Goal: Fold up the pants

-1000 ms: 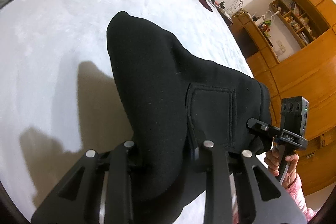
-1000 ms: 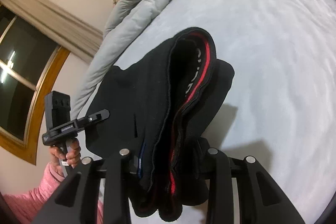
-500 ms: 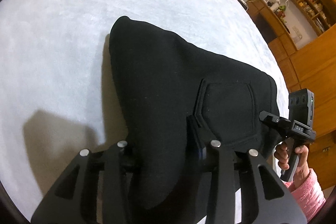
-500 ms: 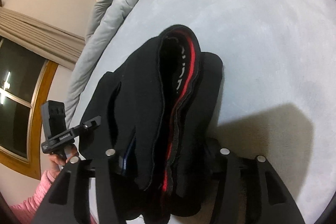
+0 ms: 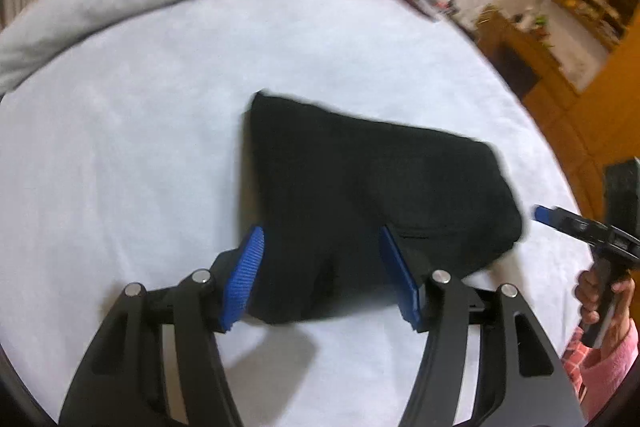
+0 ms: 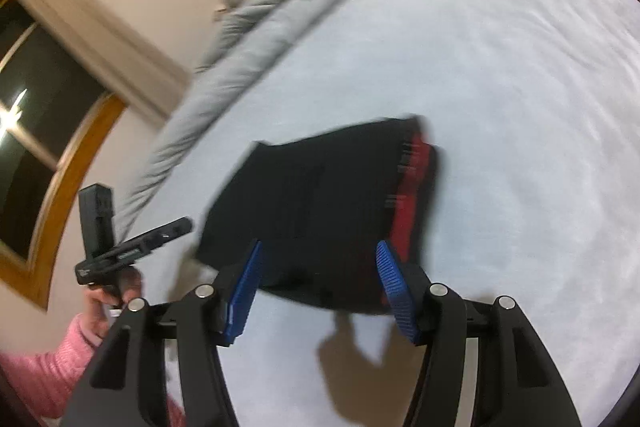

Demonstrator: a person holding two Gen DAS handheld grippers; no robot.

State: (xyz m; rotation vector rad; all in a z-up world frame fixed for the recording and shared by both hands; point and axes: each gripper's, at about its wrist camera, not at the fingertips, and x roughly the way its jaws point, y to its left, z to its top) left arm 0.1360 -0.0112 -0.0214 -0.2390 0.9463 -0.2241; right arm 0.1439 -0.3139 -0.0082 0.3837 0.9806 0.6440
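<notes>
Both your tongs just let go. Left tongs now spread wide, blue pads clear of the cloth; half a second back they were clamped on it. Same for right tongs: spread apart, nothing held. Pants lie as a compact black bundle on the bed, red waistband edge showing on one side. Reads as final fold dropped in place; likely only pulling back or a quick smoothing left. Frames blurred.
</notes>
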